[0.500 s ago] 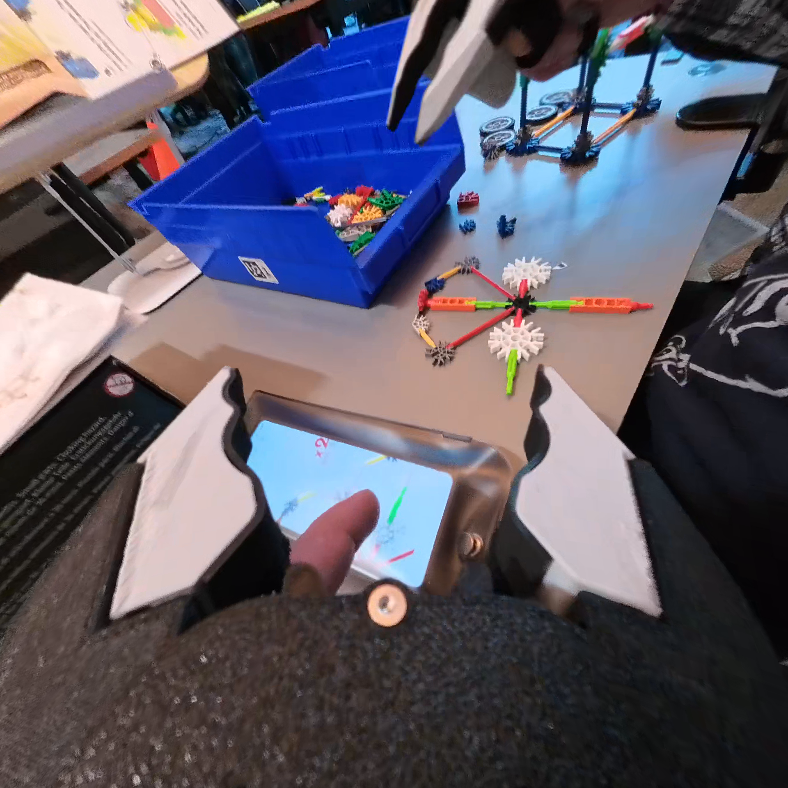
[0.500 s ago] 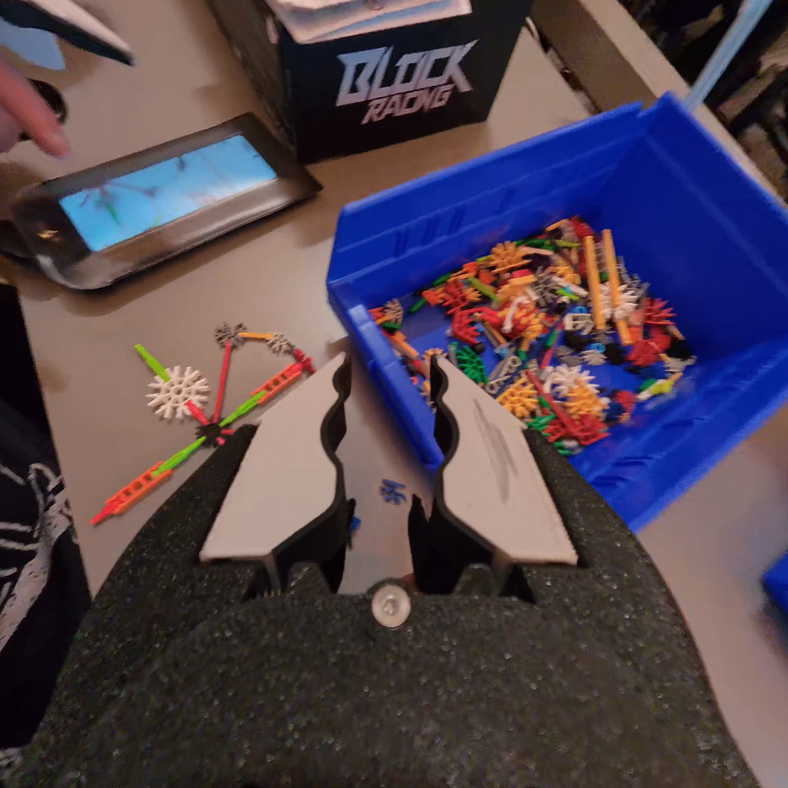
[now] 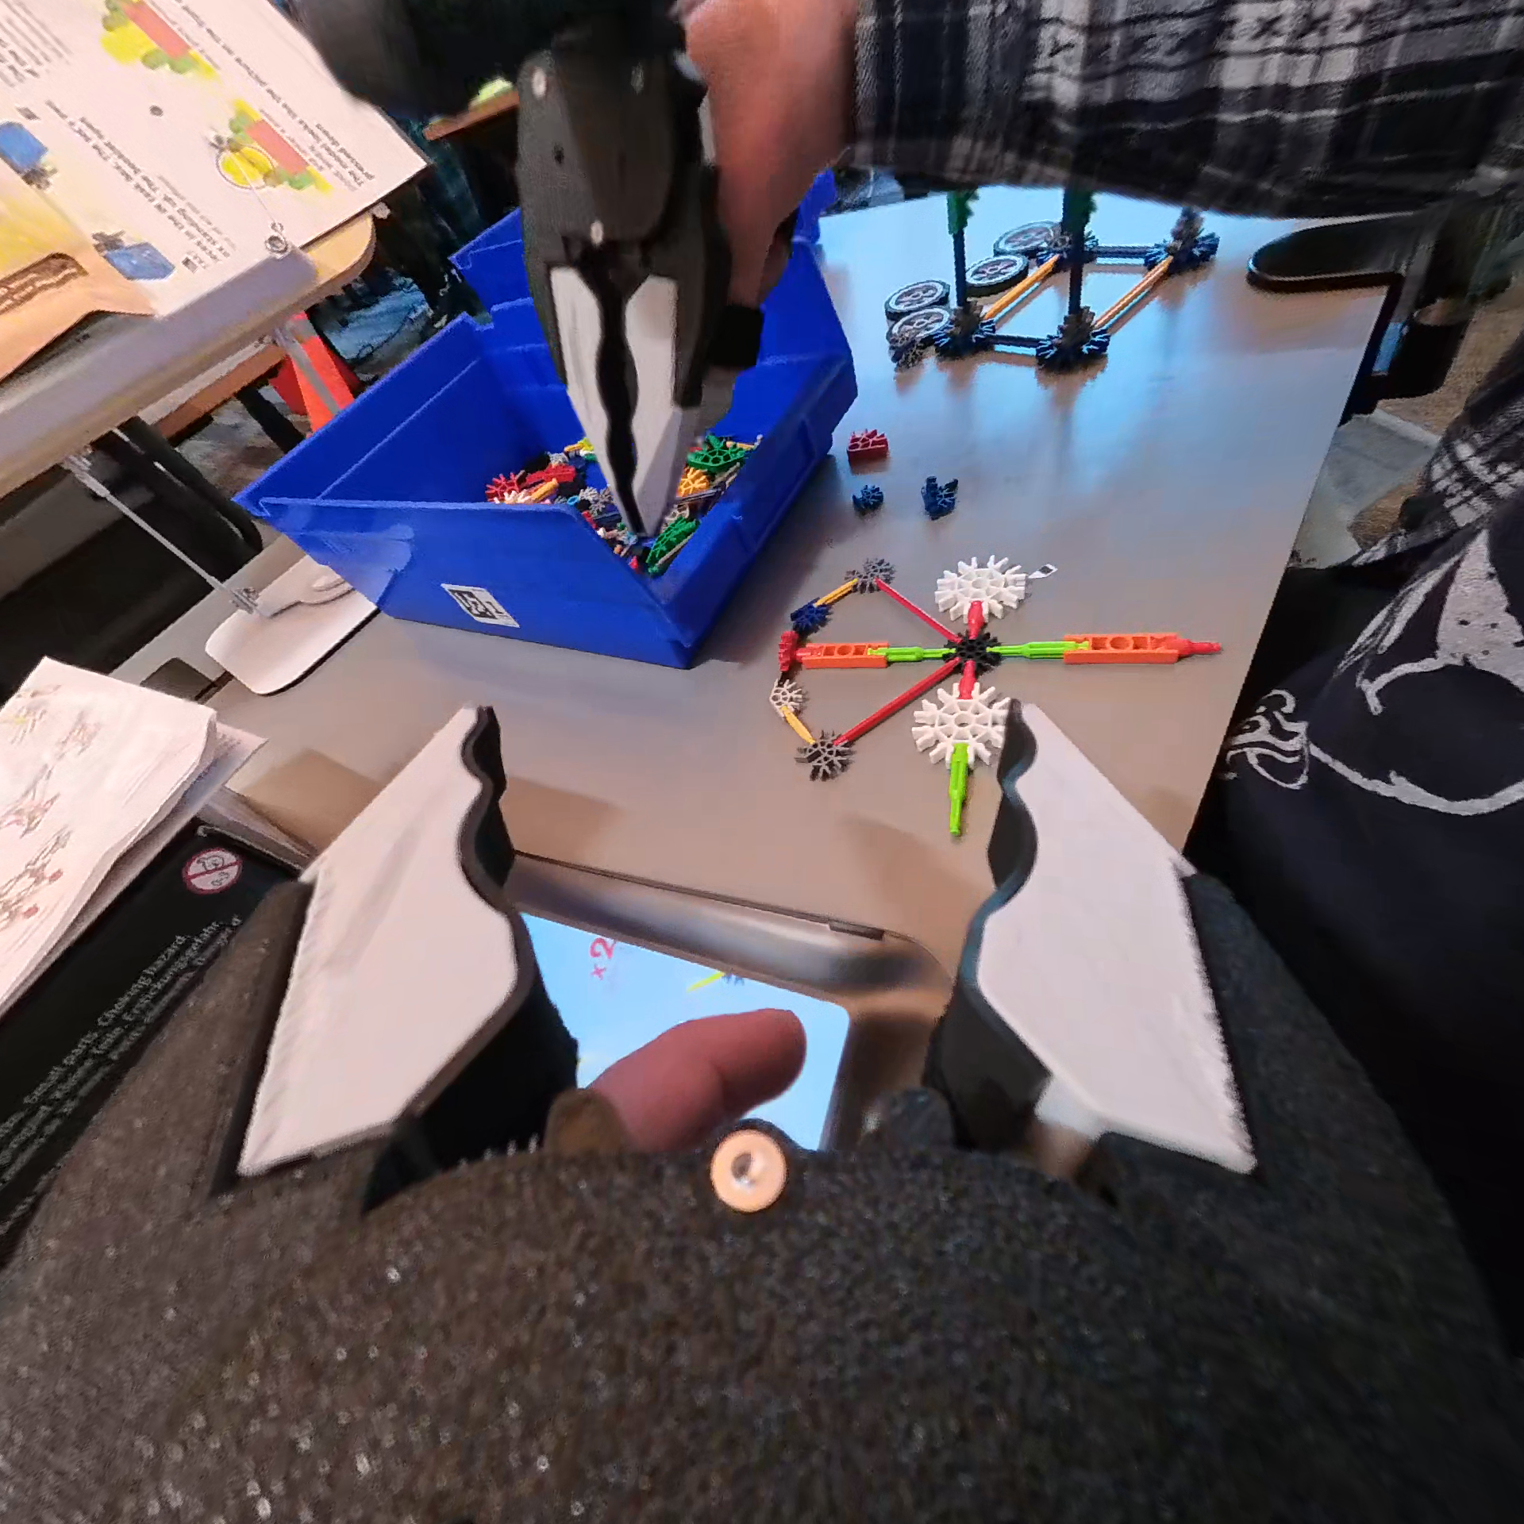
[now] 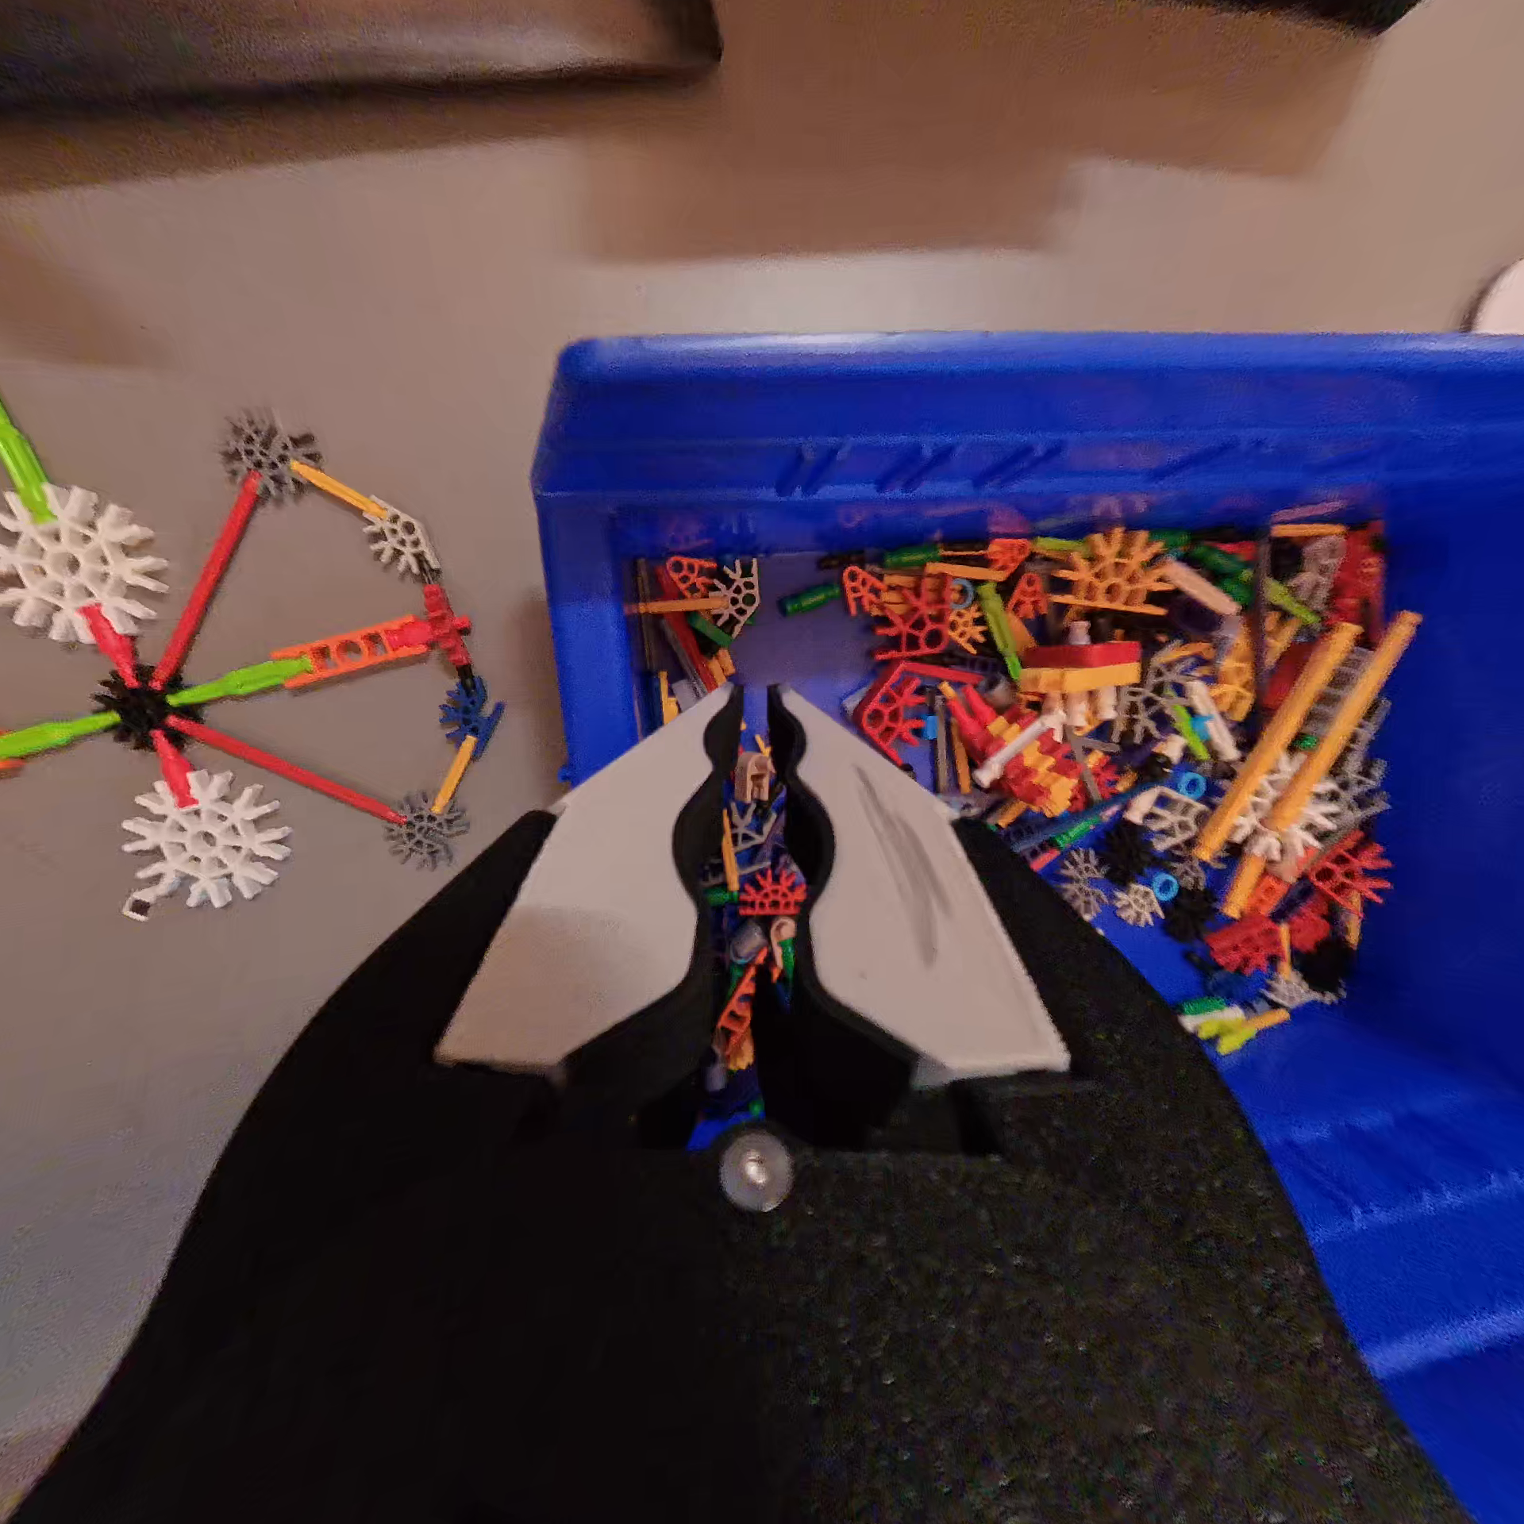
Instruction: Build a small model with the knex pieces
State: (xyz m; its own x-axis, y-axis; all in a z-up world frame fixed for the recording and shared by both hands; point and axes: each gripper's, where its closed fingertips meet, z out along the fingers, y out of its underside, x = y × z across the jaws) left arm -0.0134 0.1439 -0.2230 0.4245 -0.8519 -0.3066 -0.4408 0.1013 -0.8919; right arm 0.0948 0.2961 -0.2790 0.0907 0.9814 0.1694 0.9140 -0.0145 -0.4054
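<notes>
Right tool: lowered into the blue bin, fingers drawn nearly together over the heap of small plastic building pieces; whether a piece is pinched cannot be told.
Left tool: fingers spread wide apart, nothing held, poised above a tablet on the counter.
Flat spoked model: laid just beside the bin, between both tools, nearer the left one.
</notes>
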